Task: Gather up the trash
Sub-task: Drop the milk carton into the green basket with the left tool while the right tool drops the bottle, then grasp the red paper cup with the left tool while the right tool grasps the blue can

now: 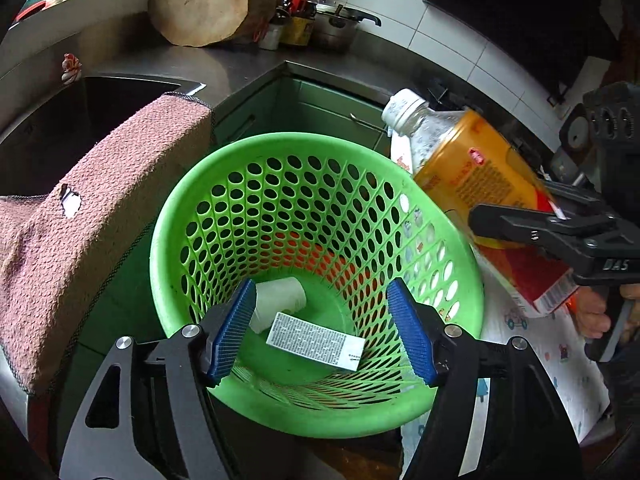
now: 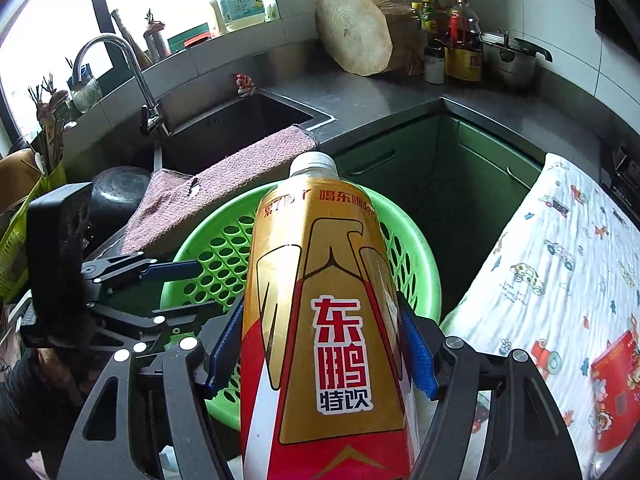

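Note:
A green perforated basket [image 1: 188,184] stands below my left gripper [image 1: 322,284], which is open with nothing between its blue pads. On the basket's bottom lie a white printed box [image 1: 316,340] and a white paper cup [image 1: 280,300] on its side. My right gripper [image 2: 320,308] is shut on a plastic drink bottle [image 2: 320,300] with a gold and red label and a white cap. The bottle is tilted, neck towards the basket [image 2: 208,248], at its right rim. In the left wrist view the bottle [image 1: 472,164] and right gripper [image 1: 540,208] hang at the right. The left gripper [image 2: 188,290] shows over the basket.
A pink towel [image 1: 100,216] hangs over the sink's [image 1: 60,128] edge, left of the basket. A white patterned cloth [image 2: 560,260] with a red packet [image 2: 616,392] lies to the right. A wooden chopping block [image 2: 356,32], bottles and a pot [image 2: 508,60] stand at the counter's back.

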Demonstrator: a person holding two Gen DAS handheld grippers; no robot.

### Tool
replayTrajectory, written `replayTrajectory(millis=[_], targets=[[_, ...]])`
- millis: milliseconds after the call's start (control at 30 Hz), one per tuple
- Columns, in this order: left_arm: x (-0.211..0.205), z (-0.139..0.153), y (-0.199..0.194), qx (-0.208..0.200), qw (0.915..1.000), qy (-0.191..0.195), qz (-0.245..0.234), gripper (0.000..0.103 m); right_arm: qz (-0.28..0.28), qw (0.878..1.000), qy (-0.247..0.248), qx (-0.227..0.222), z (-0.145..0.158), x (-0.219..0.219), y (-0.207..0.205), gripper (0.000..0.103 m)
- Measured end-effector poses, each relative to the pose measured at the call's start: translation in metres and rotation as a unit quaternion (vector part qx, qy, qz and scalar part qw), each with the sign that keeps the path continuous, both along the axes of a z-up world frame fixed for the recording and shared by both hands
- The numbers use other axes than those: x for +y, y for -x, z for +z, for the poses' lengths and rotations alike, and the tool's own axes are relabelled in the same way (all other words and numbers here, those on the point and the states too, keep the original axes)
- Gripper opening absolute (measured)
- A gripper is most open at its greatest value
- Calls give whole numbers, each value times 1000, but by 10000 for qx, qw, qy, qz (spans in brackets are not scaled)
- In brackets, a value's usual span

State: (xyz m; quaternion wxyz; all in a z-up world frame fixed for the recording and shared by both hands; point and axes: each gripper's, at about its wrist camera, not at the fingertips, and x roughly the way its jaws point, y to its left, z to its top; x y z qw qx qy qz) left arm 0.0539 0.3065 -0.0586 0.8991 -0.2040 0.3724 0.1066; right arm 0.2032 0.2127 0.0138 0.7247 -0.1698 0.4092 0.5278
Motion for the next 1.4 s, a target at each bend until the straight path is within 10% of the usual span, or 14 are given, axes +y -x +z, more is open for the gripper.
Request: replayTrajectory(millis=[567,1400], targets=[[-5,2,10,-13,10000,-3,19,71,1,9989,-126,-453,9,-22,16,79],[-111,27,-48,-4,9950,-158,-981,91,-2344,9689,68,-789,35,-296,-6,90]])
